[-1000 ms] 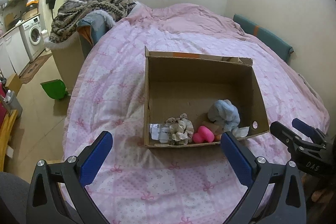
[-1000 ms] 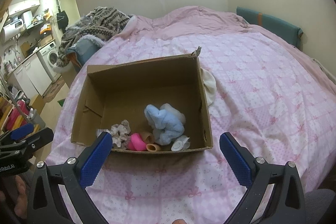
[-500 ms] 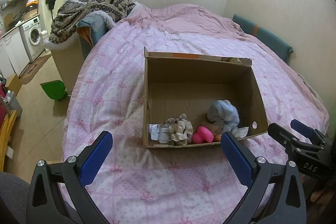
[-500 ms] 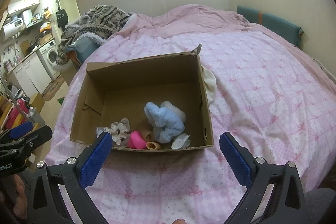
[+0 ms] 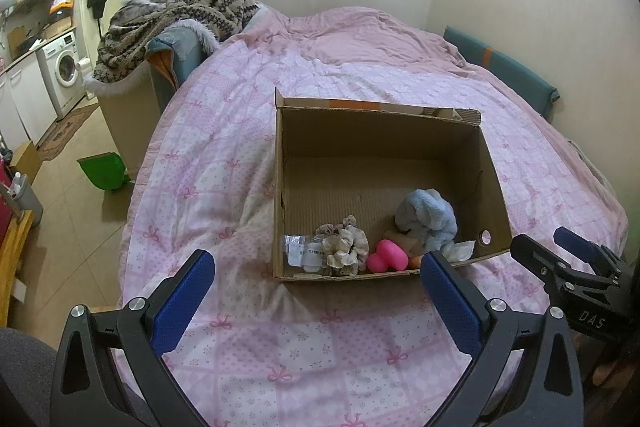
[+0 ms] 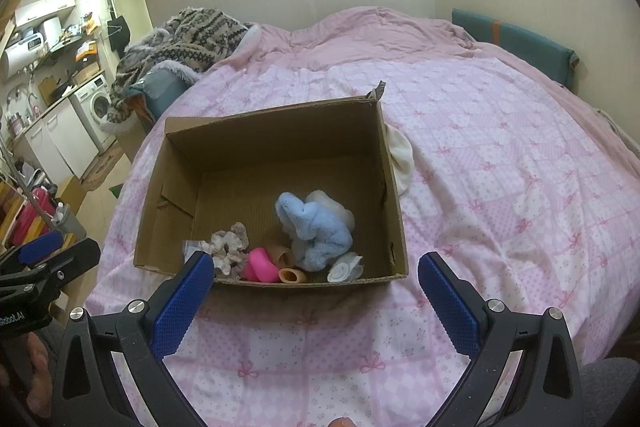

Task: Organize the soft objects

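Currently both our claws, left gripper [image 5: 316, 285] and right gripper [image 6: 316, 285], hang wide open, empty, short of the cardboard box [image 6: 394, 203]. Soft items (blue plush [image 6: 316, 229], scrunchie [image 6: 228, 247], pink toy [image 6: 260, 263]) crowd its near wall, so we risk snagging a neighbour or shoving the box across the quilt [image 6: 500, 167].

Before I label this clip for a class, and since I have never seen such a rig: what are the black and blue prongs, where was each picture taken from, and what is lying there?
No robot here: a person holds a two-finger clamp in each hand, with a camera on each looking along its fingers. One picture comes from the left gripper, the other from the right gripper; each also catches the other tool at its edge. Both are open and hold nothing. Ahead, on a bed with a pink quilt, stands an open cardboard box. Inside lie a blue plush toy, a grey scrunchie, a pink toy and a few small bits. A white cloth lies just outside the box, against its right wall.
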The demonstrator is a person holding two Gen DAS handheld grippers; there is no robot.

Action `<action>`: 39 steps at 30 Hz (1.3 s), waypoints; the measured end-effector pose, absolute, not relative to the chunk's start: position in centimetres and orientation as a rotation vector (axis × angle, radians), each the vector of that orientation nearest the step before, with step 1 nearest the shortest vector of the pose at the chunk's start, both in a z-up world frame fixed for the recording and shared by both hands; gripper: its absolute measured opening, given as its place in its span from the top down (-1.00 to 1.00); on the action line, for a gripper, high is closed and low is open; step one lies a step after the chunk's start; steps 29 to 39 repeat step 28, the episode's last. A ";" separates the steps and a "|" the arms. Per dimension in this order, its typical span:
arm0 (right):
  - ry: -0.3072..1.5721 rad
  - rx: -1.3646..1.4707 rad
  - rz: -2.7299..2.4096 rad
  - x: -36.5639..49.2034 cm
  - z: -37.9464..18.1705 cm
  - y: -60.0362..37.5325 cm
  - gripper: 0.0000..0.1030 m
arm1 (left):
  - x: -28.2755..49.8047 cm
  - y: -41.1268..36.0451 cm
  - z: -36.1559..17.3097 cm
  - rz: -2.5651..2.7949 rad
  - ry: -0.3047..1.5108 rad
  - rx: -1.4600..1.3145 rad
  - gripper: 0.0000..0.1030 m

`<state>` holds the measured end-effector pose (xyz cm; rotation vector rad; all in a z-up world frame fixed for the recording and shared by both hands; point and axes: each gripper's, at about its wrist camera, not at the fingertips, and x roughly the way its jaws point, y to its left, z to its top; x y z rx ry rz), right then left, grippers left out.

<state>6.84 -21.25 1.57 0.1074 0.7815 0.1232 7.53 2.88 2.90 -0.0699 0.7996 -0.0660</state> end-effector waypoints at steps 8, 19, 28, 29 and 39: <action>0.783 0.107 0.124 6.9 1.6 -21.2 -1.00 | 7.5 2.9 2.9 -0.067 0.799 -0.070 -0.99; 0.786 0.105 0.129 6.5 1.1 -21.0 -1.00 | 7.5 2.9 3.0 -0.068 0.794 -0.075 -0.99; 0.787 0.106 0.131 6.5 1.1 -21.1 -1.00 | 7.4 3.0 2.6 -0.075 0.795 -0.081 -0.99; 0.787 0.106 0.131 6.5 1.1 -21.1 -1.00 | 7.4 3.0 2.6 -0.075 0.795 -0.081 -0.99; 0.787 0.106 0.131 6.5 1.1 -21.1 -1.00 | 7.4 3.0 2.6 -0.075 0.795 -0.081 -0.99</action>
